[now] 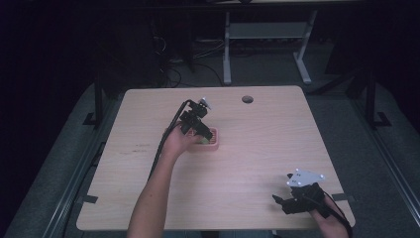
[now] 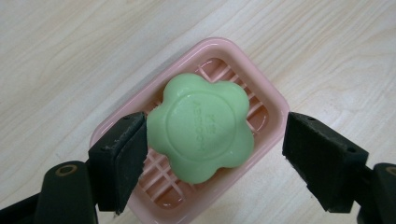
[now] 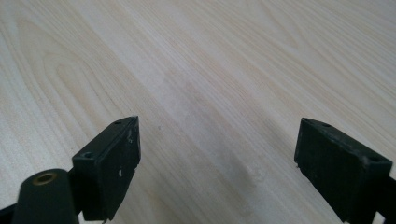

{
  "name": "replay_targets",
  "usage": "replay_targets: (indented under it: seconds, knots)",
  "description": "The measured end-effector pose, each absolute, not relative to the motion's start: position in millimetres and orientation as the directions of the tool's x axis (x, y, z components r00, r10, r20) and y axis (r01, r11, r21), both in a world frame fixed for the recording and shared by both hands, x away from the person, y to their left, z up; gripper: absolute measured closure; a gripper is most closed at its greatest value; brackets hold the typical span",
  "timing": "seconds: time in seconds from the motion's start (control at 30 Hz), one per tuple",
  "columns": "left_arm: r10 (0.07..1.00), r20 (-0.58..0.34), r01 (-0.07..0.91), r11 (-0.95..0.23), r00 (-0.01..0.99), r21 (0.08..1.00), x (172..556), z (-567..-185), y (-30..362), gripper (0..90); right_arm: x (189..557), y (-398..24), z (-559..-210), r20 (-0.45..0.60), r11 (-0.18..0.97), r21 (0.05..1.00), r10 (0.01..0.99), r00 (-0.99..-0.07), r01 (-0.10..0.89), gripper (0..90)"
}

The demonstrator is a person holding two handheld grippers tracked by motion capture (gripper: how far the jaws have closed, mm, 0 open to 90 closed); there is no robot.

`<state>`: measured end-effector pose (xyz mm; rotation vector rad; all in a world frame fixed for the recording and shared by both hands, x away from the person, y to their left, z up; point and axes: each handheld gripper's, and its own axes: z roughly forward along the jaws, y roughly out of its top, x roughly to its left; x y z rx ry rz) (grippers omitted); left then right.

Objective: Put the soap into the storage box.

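One pink soap dish (image 2: 275,100) sits on the wooden table (image 1: 257,148), a little on the person's left of the table's middle, and it serves as the landmark here. In the dish lies one green flower-shaped soap (image 2: 201,128), resting on the dish's ribbed floor, with raised lettering on its top face.

The left gripper (image 2: 212,140) hangs over the dish with its jaws spread wide. In the left gripper view one jaw touches or nearly touches the soap's edge, and the other stands well clear of it, beyond the dish's rim. Nothing is clamped. In the high view this gripper (image 1: 202,133) and the hand (image 1: 178,141) behind it cover much of the dish, so little of the soap shows there.

The right gripper (image 1: 278,201) is well away from the dish, near the table's front edge, jaws spread over bare wood and holding nothing.

One round grommet hole (image 1: 247,99) lies beyond the dish, near the far edge.
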<state>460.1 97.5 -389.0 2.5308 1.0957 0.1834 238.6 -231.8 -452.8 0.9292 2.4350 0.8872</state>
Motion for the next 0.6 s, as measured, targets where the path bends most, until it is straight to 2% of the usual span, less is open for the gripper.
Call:
replay_targets:
  seconds: [0.6]
  knots:
    - [0.703, -0.042, 0.645, -0.625, 0.71, 0.44, 435, -378, 113, 22.0, 239, -231, -455, -0.121, 0.579, 0.669, 0.704, -0.7, 0.467, 13.9]
